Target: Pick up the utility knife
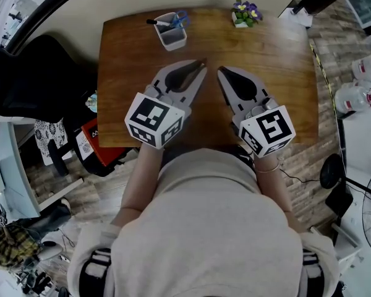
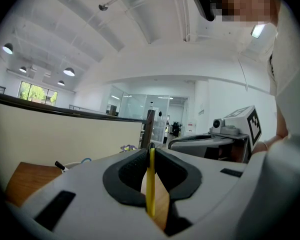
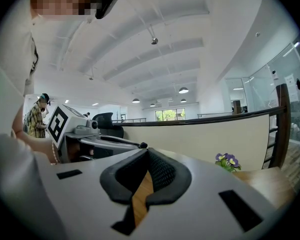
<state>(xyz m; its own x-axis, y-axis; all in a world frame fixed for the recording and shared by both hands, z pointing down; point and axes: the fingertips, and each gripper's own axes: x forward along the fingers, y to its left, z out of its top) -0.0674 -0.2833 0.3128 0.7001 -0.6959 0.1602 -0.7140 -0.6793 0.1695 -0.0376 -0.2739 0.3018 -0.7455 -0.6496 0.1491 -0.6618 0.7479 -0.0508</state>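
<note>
One thin yellow strip, most likely the utility knife (image 2: 150, 184), is pinched in the left gripper (image 1: 201, 64), on the near side of the white pen cup (image 1: 172, 36) on the worktop (image 1: 278, 67). So the pick-up looks done, and next it needs a steady hold. The right gripper (image 1: 221, 72), also on the cup's near side, is pressed together and empty. Only the knife's edge shows, and its blade is hidden.

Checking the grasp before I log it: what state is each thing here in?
Left gripper: fingers shut on thin yellow utility knife.
Right gripper: fingers shut, nothing between them.
White plastic pen holder: upright, holding blue-handled scissors and a black pen.
Small pot of purple flowers: upright on brown wooden table.
</note>
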